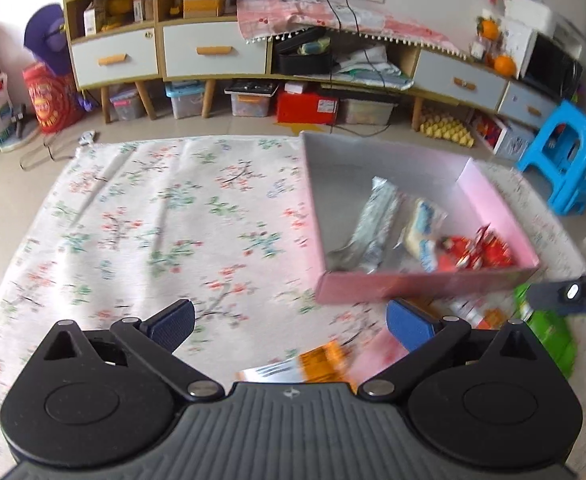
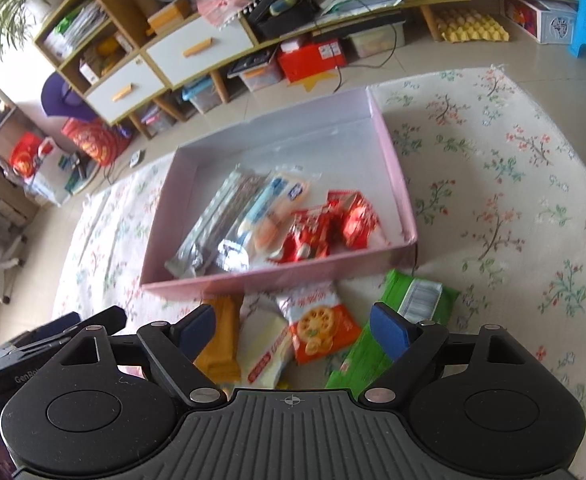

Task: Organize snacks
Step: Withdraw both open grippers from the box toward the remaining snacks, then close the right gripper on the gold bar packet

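Both tongs apart, empty: right tongs (image 2: 293, 330) hover over the cracker pack (image 2: 319, 330) w/ other packs just before the box (image 2: 397, 160); left tongs (image 1: 291, 326) wait beside.

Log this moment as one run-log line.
left tool: open, empty | right tool: open, above loose snacks | pink box: holds several packets | outside: orange cracker packet, green packet | phase: pre-grasp
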Motion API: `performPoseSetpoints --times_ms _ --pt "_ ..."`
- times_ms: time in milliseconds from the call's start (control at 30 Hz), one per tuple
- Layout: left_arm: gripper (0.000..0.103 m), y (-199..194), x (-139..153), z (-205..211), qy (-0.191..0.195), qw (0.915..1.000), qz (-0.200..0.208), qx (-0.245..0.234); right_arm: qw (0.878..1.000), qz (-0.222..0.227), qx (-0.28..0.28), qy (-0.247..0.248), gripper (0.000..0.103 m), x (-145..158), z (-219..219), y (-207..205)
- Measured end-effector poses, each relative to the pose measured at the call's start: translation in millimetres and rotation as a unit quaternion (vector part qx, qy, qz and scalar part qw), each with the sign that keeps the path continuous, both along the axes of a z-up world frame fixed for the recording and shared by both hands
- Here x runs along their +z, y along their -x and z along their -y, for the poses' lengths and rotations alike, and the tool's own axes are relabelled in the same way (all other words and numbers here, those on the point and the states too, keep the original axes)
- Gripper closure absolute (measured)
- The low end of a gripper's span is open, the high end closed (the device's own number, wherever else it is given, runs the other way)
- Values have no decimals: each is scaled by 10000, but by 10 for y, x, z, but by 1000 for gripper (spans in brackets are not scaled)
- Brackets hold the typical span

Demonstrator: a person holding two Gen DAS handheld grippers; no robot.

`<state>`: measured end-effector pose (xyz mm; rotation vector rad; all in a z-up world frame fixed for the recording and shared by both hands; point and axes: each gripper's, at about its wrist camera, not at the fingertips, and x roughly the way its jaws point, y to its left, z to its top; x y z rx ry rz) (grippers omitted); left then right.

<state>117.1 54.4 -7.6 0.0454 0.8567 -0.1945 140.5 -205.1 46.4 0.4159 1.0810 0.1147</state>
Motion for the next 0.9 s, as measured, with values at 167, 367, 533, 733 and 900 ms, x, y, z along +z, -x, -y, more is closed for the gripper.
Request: performPoseSetpoints --times_ms 167,367,533,733,900 --pt "1 136 -84 -190 -581 9978 90 -302 9999 -37 101 -12 17 16 -122 39" --pt "1 285 -241 -409 -718 9948 -96 -721 9986 82 467 251 17 37 -366 68" --pt "1 395 -340 -556 -495 9940 -283 -938 9959 41 763 492 17 10 -591 112" --pt "3 522 -412 -594 -550 9889 -336 -1339 9919 38 1021 758 17 0 -831 164" --pt "9 571 -440 -572 -466 9841 -320 -1687 9921 -10 970 799 17 -49 -899 141"
